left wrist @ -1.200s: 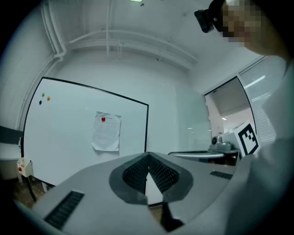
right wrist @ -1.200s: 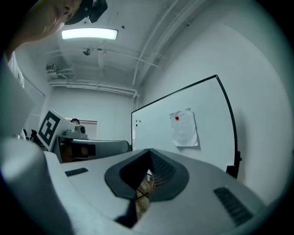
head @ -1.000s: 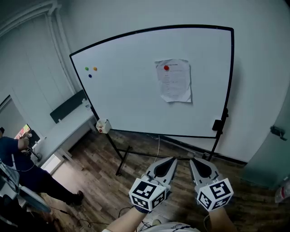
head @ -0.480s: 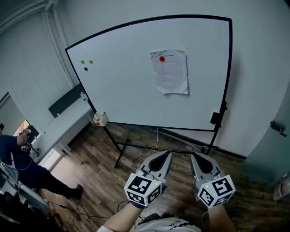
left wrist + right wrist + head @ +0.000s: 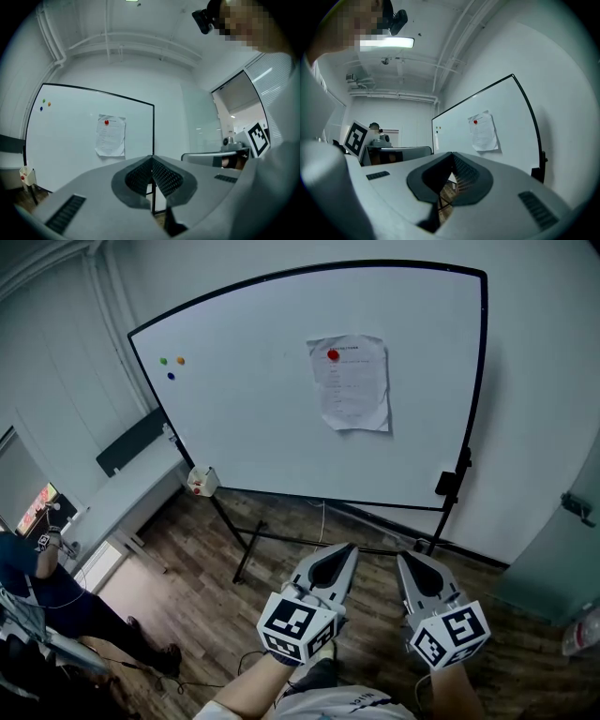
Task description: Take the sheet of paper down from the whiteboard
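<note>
A white sheet of paper (image 5: 349, 382) hangs on the whiteboard (image 5: 244, 409), pinned near its top by a red magnet (image 5: 333, 354); its lower corners curl a little. Both grippers are held low, side by side, well short of the board and pointing at it. My left gripper (image 5: 349, 547) is shut with nothing in it, and so is my right gripper (image 5: 403, 559). In the left gripper view the paper (image 5: 110, 136) shows up and to the left of the closed left gripper (image 5: 152, 157). In the right gripper view the paper (image 5: 483, 132) shows up and to the right of the right gripper (image 5: 452, 153).
Three small coloured magnets (image 5: 171, 365) sit at the board's upper left. A small box (image 5: 200, 481) hangs at its lower left corner, and the stand's black legs (image 5: 246, 554) spread over the wooden floor. A grey desk (image 5: 112, 512) and a seated person (image 5: 37, 587) are at the left.
Both grippers have edged forward together toward the board, still shut. The board and paper now sit a little higher and larger in the head view.
</note>
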Available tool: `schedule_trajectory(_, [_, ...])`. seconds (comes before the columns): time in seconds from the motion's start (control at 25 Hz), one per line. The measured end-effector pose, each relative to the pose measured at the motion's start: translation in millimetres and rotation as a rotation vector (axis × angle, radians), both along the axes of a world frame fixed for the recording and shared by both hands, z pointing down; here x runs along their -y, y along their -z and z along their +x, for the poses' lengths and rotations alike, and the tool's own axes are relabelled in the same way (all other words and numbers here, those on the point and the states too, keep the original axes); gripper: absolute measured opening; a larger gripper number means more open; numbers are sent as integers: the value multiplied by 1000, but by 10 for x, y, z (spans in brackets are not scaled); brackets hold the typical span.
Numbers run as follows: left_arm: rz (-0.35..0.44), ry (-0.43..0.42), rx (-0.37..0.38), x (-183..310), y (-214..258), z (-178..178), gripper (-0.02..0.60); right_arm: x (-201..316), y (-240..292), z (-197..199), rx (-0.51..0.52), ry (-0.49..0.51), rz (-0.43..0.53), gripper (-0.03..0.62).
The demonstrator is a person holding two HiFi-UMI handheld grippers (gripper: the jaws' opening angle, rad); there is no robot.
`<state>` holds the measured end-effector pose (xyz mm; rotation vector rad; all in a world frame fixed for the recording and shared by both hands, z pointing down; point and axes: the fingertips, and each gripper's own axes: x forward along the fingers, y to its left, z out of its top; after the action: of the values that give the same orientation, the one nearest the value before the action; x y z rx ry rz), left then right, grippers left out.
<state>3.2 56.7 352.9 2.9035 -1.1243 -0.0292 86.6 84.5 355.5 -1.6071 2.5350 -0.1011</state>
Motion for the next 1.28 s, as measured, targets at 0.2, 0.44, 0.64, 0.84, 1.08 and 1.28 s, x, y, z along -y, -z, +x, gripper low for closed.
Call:
schedule_trajectory(0.2, [11, -13, -11, 376, -33, 47, 13, 346, -53, 41, -12, -18, -6, 12])
schedule_trajectory(0.44, [33, -44, -17, 1055, -31, 52, 12, 1011, -48, 1, -32, -51, -6, 12])
schedule_trajectory(0.64, [63, -74, -3, 1737, 28, 4, 13, 1667, 13, -64, -36, -94, -1, 12])
schedule_trajectory(0.84, [126, -105, 13, 2433, 200, -45, 13, 2295, 76, -90, -35, -163, 3, 12])
schedule_trajectory(1.08, [190, -121, -4, 3111, 361, -53, 14, 2841, 27, 19, -31, -258, -7, 12])
schedule_trajectory(1.28, [223, -104, -9, 3494, 477, 38, 13, 3202, -21, 188, -30, -283, -39, 14])
